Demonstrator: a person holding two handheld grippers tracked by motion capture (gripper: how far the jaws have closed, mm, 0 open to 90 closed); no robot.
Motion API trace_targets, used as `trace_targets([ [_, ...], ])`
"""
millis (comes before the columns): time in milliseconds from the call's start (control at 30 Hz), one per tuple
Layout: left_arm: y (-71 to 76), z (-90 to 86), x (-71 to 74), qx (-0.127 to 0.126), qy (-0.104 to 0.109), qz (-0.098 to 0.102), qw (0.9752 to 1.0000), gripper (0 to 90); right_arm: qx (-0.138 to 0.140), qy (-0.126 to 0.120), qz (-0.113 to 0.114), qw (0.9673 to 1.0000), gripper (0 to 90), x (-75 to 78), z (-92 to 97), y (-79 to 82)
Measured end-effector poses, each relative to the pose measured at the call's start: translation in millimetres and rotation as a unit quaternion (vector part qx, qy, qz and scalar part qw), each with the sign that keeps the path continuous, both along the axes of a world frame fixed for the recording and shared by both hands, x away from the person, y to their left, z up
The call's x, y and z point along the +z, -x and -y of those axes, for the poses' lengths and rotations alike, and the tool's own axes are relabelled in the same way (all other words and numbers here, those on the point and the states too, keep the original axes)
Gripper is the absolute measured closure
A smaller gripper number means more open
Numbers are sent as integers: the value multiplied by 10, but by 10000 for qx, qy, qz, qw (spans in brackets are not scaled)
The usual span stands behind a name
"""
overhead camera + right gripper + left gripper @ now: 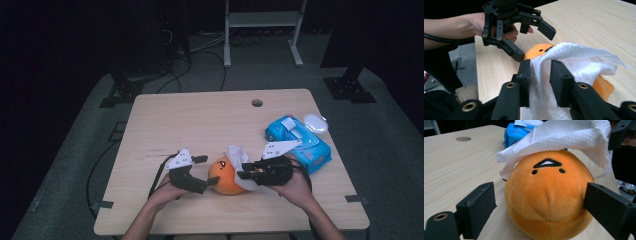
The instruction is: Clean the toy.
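dark lab: lone table (200, 125), floor cables (200, 50), rig stands (117, 92).

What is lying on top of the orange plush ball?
A white paper towel drapes over the orange plush ball, leaving its stitched face showing. The towel hides the ball's top and far side.
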State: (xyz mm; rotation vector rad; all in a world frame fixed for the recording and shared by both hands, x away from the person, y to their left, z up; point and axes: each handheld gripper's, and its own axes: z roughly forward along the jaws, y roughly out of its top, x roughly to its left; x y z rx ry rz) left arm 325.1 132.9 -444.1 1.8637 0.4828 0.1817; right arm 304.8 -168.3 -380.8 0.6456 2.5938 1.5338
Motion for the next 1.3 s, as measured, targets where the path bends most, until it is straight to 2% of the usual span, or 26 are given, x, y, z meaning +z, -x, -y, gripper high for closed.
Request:
trace_targets([
  [300,44,88,-29,-204,-160,38,9997,214,-10,61,82,9999,626,8,174,85],
  [467,60,108,-52,-352,-219,52,9991,226,-110,-43,167,9998,556,40,287,73],
  [600,61,96,-57,-423,-240,43,9988,230,-69,26,341,9994,490,65,248,-17],
  [700,72,93,-63,-525,-282,81,9982,234,47,65,358,9993,463,62,163,-94],
  [800,78,79,-67,-662,-299,122,9973,242,162,266,445,9985,446,7,41,-165],
  [867,70,68,-68,-700,-287,97,9971,247,232,402,441,9979,450,-63,-30,-195],
  [967,43,48,-70,-761,-195,-37,9969,246,289,558,368,9973,525,-183,-107,-191],
  [1100,10,46,-72,-703,-28,-227,9973,245,216,461,229,9984,615,-264,-99,-143],
  [1233,-2,90,-68,-582,-91,-233,9980,247,81,451,170,9988,687,-306,-45,-54],
  [1300,-18,113,-71,-414,-138,-274,9987,247,1,484,179,9987,710,-328,-24,3],
])
